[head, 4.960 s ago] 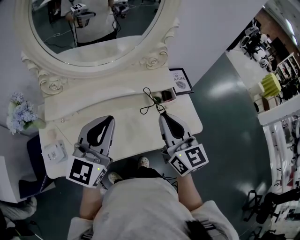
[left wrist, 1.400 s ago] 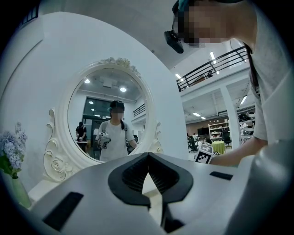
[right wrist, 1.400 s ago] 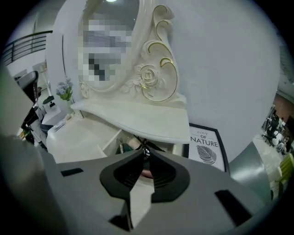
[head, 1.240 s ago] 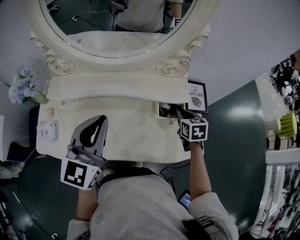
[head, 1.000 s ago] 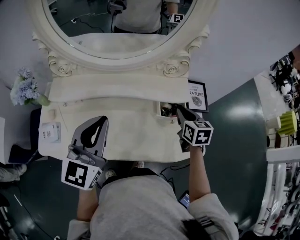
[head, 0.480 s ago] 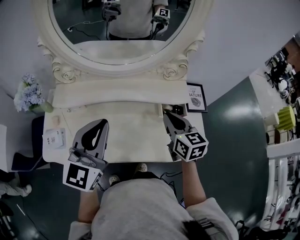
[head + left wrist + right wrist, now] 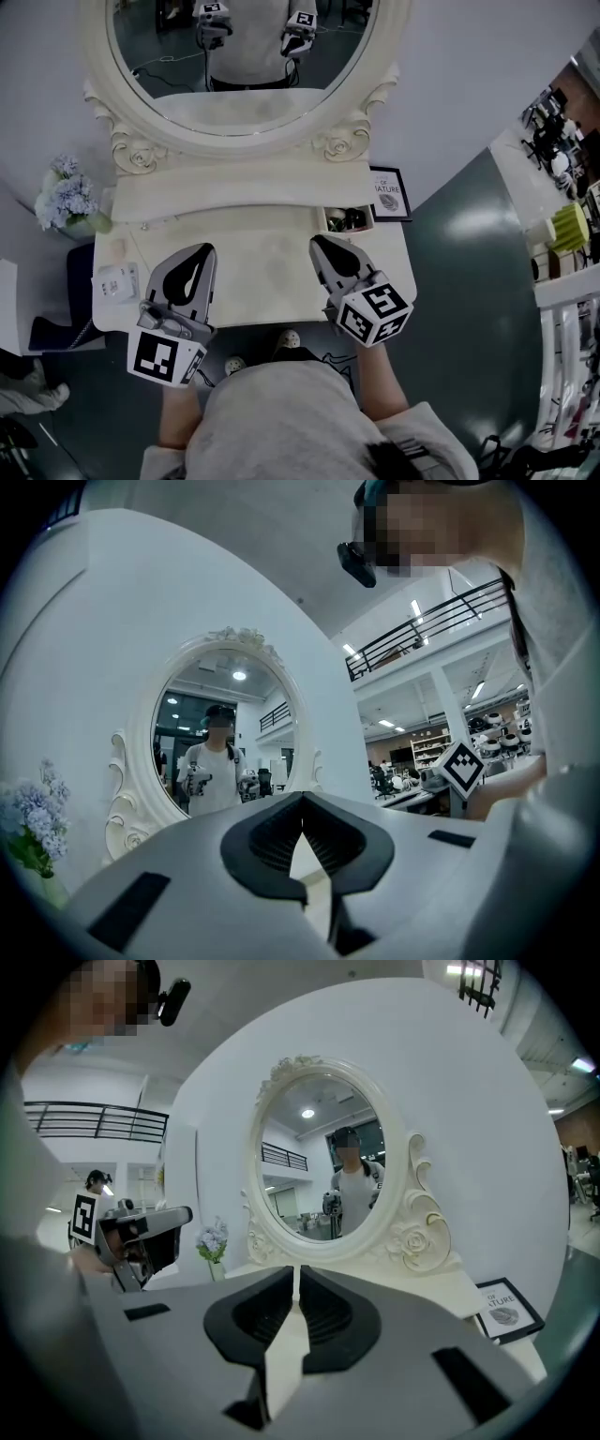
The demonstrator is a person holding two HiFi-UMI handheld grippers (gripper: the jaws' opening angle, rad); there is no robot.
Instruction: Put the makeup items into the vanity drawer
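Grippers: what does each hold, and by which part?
Nothing. The left gripper and the right gripper are shut, empty; the right's jaws have just been closing.

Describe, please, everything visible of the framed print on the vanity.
The framed print has a thin black frame round a white sheet bearing the word NATURE above a small grey motif. It sits at the back right corner of the vanity top, just right of the open drawer. Whether it leans or lies flat is unclear.

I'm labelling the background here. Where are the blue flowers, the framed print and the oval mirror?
blue flowers point(image 7: 67, 195), head view, middle of blooms
framed print point(image 7: 387, 194), head view, its white sheet
oval mirror point(image 7: 239, 139), head view, lower frame
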